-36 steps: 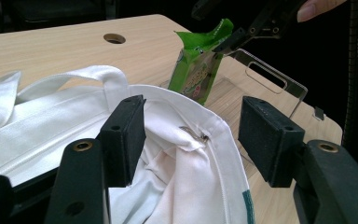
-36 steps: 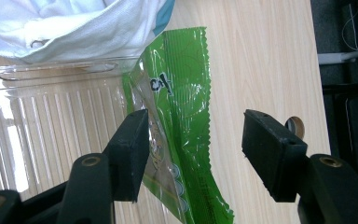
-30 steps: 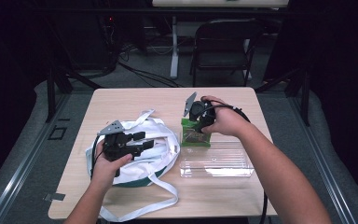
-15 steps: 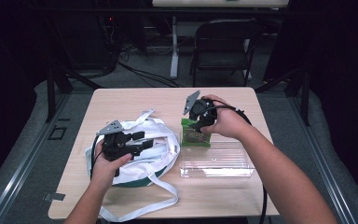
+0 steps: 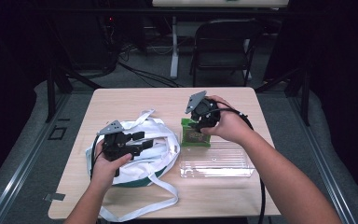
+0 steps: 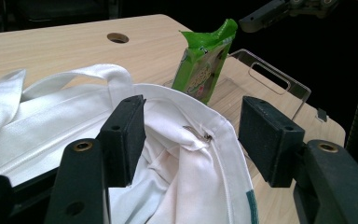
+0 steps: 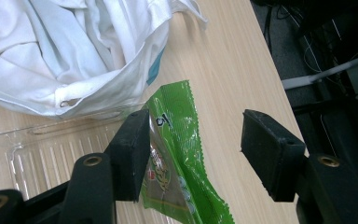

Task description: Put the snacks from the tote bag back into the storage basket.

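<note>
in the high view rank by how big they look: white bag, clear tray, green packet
1. white bag, the widest spread, straps included
2. clear tray, somewhat smaller
3. green packet, plainly smallest and partly hidden by the right gripper

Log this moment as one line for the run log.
left gripper: open over white bag rim | right gripper: open around green packet | packet: upright at clear tray edge
</note>
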Tool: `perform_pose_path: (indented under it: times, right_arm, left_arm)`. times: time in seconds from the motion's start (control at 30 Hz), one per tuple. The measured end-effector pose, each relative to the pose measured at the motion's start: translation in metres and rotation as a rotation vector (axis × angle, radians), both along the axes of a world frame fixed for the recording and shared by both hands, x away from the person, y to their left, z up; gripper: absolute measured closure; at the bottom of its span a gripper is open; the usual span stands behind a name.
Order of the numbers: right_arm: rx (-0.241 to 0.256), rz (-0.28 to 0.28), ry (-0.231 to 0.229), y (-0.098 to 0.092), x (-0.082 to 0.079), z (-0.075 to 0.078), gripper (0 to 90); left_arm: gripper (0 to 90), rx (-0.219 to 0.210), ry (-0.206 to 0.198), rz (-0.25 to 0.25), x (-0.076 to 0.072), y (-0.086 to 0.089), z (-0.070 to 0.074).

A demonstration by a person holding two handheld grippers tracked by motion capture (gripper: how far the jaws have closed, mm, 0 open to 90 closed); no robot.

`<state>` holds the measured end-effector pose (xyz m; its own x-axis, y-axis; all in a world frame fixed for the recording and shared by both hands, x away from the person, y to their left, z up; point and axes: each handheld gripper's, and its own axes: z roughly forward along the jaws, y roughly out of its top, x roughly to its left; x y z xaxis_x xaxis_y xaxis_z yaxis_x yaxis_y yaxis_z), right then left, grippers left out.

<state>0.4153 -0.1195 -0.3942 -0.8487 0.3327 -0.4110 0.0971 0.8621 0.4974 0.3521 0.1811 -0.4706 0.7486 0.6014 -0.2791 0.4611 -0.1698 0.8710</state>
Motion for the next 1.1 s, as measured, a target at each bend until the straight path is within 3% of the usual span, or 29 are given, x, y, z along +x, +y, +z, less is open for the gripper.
perform_pose_path:
  times: [0.53,0.67,0.8,1.1]
  right_arm:
    - [0.031,-0.049,-0.027,-0.013,-0.012,0.007,43.1]
    - [0.088,-0.069,-0.026,-0.019,-0.016,0.008,43.1]
    - [0.097,-0.093,-0.031,-0.022,-0.019,0.006,43.7]
    - [0.169,-0.156,-0.020,-0.031,-0.027,0.002,45.0]
  left_arm:
    - [41.3,0.002,0.003,0.001,0.000,0.001,-0.001]
    - [41.3,0.004,0.004,0.002,0.001,0.000,-0.001]
    - [41.3,0.003,0.004,0.001,0.000,0.000,-0.001]
    - [41.2,0.008,0.004,0.002,0.001,0.001,-0.001]
